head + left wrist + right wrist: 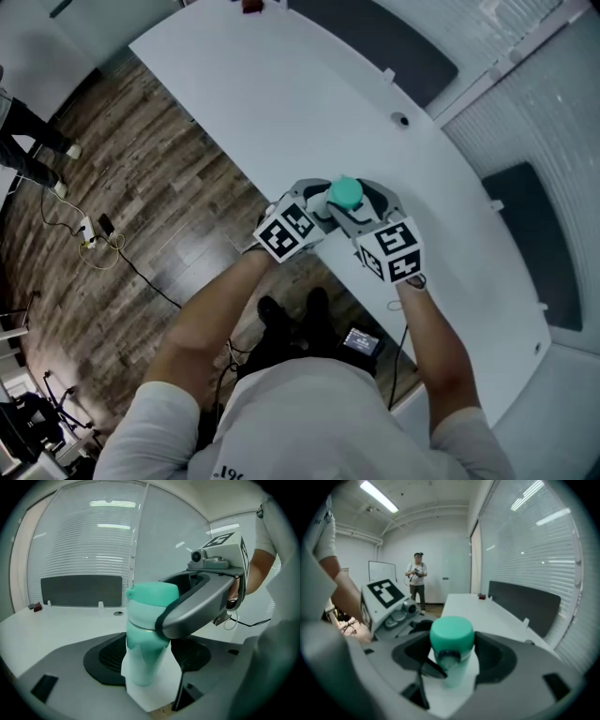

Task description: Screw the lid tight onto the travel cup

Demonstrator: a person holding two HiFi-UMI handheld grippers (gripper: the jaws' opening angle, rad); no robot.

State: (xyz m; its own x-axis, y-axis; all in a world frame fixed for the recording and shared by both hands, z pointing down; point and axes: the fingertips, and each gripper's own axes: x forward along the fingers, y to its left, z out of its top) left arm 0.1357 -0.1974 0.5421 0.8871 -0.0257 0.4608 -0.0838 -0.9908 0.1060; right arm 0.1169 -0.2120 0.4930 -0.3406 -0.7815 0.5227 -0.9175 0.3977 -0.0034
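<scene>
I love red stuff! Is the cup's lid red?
No, the lid on the travel cup is mint green in the right gripper view.

We see the teal travel cup (143, 663) standing upright between the jaws of our left gripper (149, 667), whose dark ribbed pads (105, 660) meet its body on both sides. The right gripper (161, 620) reaches in from the right, one grey jaw curling round the teal lid (151, 599) on top of the cup. Its marker cube (224, 540) sits above, with an arm (260, 569) behind it. The white table (56, 625) runs back to a dark panel (82, 590) before slatted blinds (93, 536).
</scene>
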